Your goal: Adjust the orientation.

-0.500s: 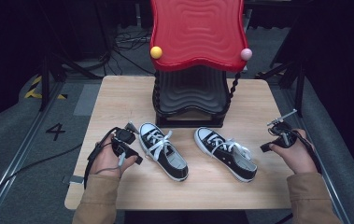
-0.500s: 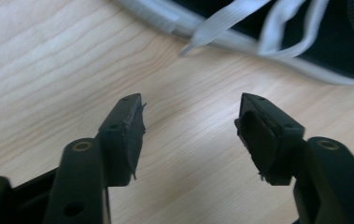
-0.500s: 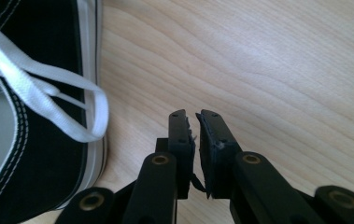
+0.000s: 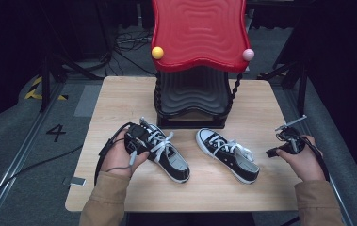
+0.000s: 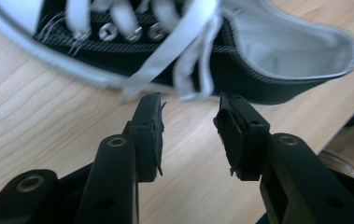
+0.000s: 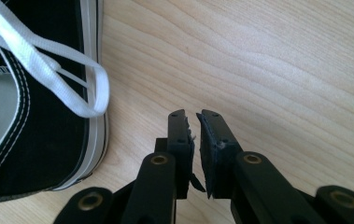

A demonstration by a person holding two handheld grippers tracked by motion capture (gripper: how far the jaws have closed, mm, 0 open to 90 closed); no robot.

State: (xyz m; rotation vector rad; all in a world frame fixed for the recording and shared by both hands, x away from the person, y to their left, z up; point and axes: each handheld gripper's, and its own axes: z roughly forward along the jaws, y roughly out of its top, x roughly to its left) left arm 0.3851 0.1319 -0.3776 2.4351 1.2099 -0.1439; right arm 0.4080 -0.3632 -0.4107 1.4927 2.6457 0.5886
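The left gripper (image 5: pixel 188 123) is partly open, with nothing between its two black jaws. Just ahead of its tips is the left black canvas shoe with white laces (image 5: pixel 240 60), lying on the pale wooden counter (image 5: pixel 39 135). The right gripper (image 6: pixel 194 135) is almost closed and empty. The right black canvas shoe with white laces (image 6: pixel 30 121) lies beside it, to its left, not touching.

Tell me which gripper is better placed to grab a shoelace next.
Probably left. The left gripper stands open right at the left shoe, its white lace hanging just past the jaw tips. The right gripper is nearly closed over bare table, apart from the right shoe.
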